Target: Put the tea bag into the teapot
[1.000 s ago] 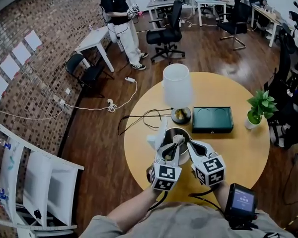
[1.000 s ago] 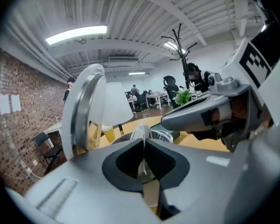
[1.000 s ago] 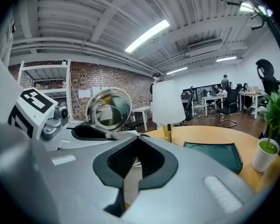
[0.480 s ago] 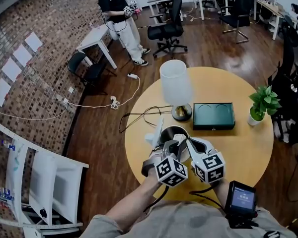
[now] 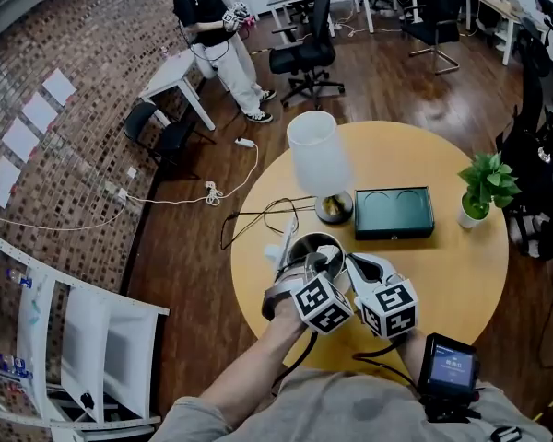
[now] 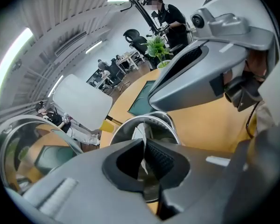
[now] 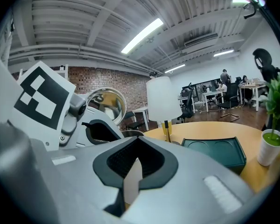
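**Tea bag** (image 6: pixel 143 164): one. A thin white piece seen edge-on, pinched between the nearly closed jaws of the left gripper (image 6: pixel 144 148) and hanging straight over the teapot's open mouth.

**Teapot** (image 6: pixel 126 125): one, polished steel with a round mouth, directly under the left gripper's tips. A mirror-bright lid (image 6: pixel 18 148) stands up just left of that gripper.

**Right gripper** (image 7: pixel 135 160): clamped on one pale flat strip (image 7: pixel 132 183). Whether this is a tag or a wrapper cannot be told. It sits close beside the left gripper, to its right, and points nearly level past the teapot.

**Marker cubes**: two, one per gripper, with black-and-white square patterns.

**Wrist screen** (image 5: pixel 450 368): one, lit, behind the right gripper. Its print is too small to read.

**Lamp** (image 5: pixel 313 155): one, white shade, just beyond the teapot from the grippers.

**Tray** (image 5: pixel 393 212): one, dark green with two round recesses, beyond the right gripper and beside the lamp base.

**Plant** (image 5: pixel 484 187): one, in a white pot, far right of the right gripper at the bench rim.

**Cable** (image 5: pixel 267 215): dark loops beyond and left of the left gripper, running off the bench.

**Bench** (image 5: pixel 442 274): round, yellow. The teapot stands near the rim on the person's side. Bare top lies right of the right gripper, out to the plant.
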### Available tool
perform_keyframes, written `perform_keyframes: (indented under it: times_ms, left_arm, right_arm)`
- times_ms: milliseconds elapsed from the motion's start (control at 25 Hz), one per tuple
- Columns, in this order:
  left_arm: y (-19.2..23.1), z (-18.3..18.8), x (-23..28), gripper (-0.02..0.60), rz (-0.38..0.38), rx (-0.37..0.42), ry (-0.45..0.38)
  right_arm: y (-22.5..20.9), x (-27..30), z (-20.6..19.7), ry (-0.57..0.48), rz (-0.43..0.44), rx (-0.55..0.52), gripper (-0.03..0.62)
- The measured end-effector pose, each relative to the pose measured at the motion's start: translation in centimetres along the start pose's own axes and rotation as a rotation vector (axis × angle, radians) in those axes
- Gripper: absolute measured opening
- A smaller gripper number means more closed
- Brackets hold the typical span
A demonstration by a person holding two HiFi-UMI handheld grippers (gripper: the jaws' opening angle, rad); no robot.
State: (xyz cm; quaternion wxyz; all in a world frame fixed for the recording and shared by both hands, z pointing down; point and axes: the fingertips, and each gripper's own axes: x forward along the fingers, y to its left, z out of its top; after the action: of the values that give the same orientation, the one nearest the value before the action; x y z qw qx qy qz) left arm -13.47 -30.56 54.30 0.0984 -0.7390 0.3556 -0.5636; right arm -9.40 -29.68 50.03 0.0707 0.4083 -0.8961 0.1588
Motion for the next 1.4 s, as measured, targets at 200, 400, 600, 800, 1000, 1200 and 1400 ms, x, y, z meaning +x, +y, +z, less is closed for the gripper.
perform_keyframes:
  times_ms: [200, 400, 600, 800, 1000, 1200, 1400]
  left_arm:
    - [-0.2, -0.8, 1.3, 0.012, -0.065, 0.024, 0.107]
    - [0.0, -1.7, 2.0, 0.012, -0.096, 0.029, 0.151]
    - [-0.1, -2.6, 2.9, 0.016, -0.085, 0.050, 0.172]
    - [0.0, -2.6, 3.1, 0.020, -0.085, 0.047, 0.157]
    - [0.1, -2.7, 3.0, 0.025, -0.090, 0.043, 0.150]
    - [0.1, -2.3, 3.1, 0.051, -0.094, 0.007, 0.126]
    - [0.2, -2.2, 3.1, 0.060, -0.094, -0.007, 0.117]
  right_arm:
    - [-0.3, 0.1, 0.0, -0.005, 0.009, 0.008, 0.003]
    - [-0.4, 0.2, 0.1, -0.007, 0.010, 0.014, 0.003]
    - [-0.7, 0.1, -0.1, -0.008, 0.008, 0.020, 0.003]
    - [-0.9, 0.3, -0.3, -0.004, 0.006, 0.026, 0.003]
    - [-0.6, 0.5, -0.2, -0.006, 0.008, 0.027, 0.003]
    - [-0.9, 0.5, -0.3, -0.007, 0.006, 0.028, 0.003]
    - [-0.9, 0.6, -0.4, -0.008, 0.007, 0.028, 0.003]
